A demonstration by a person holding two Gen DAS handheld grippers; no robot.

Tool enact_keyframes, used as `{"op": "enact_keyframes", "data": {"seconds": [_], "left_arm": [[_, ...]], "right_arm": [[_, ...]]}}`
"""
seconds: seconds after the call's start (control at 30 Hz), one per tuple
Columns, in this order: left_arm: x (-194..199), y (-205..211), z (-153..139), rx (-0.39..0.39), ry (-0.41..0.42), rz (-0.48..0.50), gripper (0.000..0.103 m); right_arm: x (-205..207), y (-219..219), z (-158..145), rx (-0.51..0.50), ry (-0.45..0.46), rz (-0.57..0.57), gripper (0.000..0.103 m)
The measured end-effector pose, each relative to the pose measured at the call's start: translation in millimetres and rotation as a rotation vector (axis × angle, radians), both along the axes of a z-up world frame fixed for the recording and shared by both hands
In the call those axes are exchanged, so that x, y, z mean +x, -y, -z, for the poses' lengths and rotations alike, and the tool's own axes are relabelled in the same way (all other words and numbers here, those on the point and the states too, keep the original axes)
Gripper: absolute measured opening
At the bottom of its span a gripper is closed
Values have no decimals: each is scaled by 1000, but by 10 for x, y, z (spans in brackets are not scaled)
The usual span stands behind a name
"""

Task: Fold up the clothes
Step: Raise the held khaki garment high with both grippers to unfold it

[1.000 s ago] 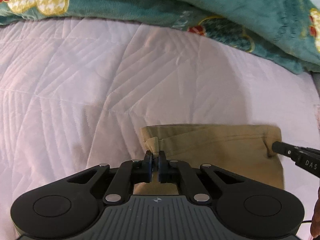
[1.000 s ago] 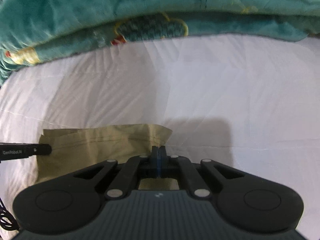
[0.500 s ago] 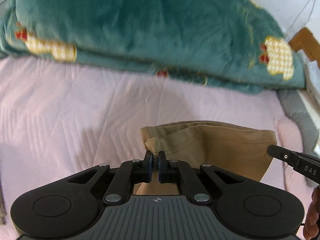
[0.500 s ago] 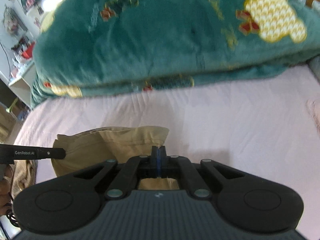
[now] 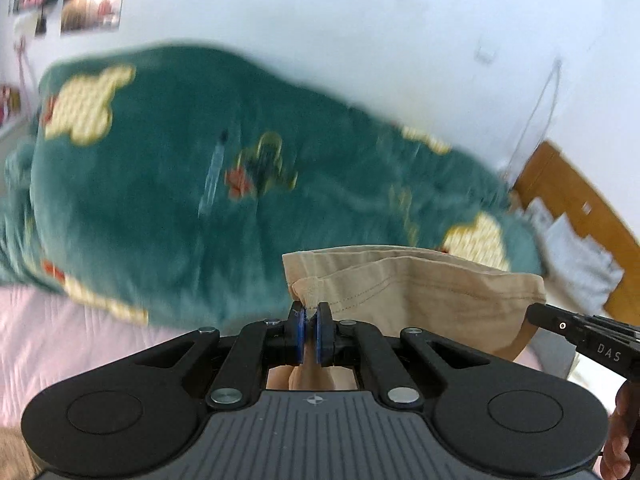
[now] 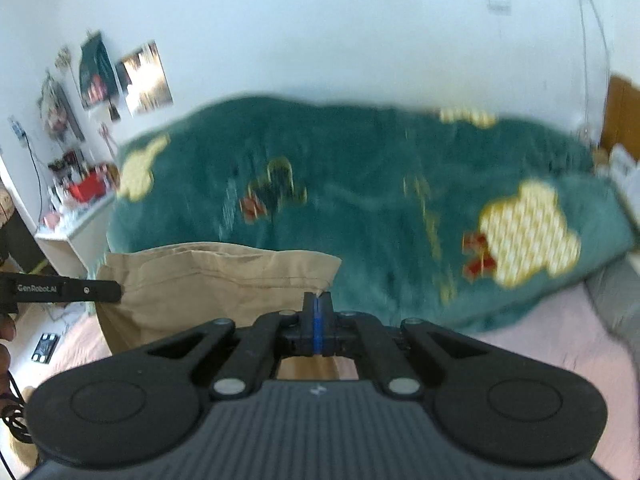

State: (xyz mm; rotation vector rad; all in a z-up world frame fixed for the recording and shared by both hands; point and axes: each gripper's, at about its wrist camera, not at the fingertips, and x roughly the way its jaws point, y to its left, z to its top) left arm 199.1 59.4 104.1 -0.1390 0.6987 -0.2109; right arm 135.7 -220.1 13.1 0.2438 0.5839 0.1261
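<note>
**Tan garment held up by two corners**

The tan garment [image 5: 420, 292] hangs in the air between my two grippers, its top edge stretched roughly level and its stitched hem lines running across the cloth. It is clear of the bed, with the rest of the fabric dropping out of sight below my tools.

My left gripper [image 5: 308, 334] is clamped almost fully closed on the garment's left top corner; a small bunched fold of fabric sticks up just above the blue pads, and only a thin slit shows between them. My right gripper [image 6: 317, 322] is pressed tight on the opposite top corner, its pads meeting with a scrap of cloth peeking out above them. In the left wrist view the right tool's black finger reaches the cloth's far edge at the right, and in the right wrist view the left tool's finger does the same at the left.

Behind the garment lies a big heap of teal blanket [image 5: 180, 200] with yellow and red patterns, blurred. It rests on the pink quilted bedcover [image 5: 48, 332]. Further back stands a white wall [image 6: 340, 28] with posters [image 6: 124, 76] pinned to it, and a wooden headboard [image 5: 572, 196] sits at the right.
</note>
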Motion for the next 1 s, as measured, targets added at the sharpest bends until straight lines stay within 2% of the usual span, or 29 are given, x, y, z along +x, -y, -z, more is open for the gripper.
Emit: {"op": "enact_keyframes", "data": {"seconds": [0.13,0.27,0.4,0.5,0.6,0.7,0.9,1.0], "left_arm": [[-72,21,-477,-7,82,4,5],[-228,23,-824,-13,145,1,5],[-431,6,-1012,-13,188,-5,5],[-664,-31,-1015,-10,196,-12,5],[-944,-112,-814,-18,160,-32,5],[-1238,-161,-486,-9,92,-40,5],[-2019,-171,381,37,-107,-1,5],[-2388,-273,869,19,-203,14,5]], "right_arm": [[-50,23,-445,-22,74,5,1],[-123,45,-762,-38,132,8,1],[-228,25,-921,-49,163,5,1],[-370,-8,-944,-56,168,-6,1],[-594,-75,-826,-61,141,-30,1],[-830,-203,-580,-73,79,-66,1],[-1440,-446,142,-45,-101,-121,1],[-1828,-569,528,-23,-199,-139,1]]}}
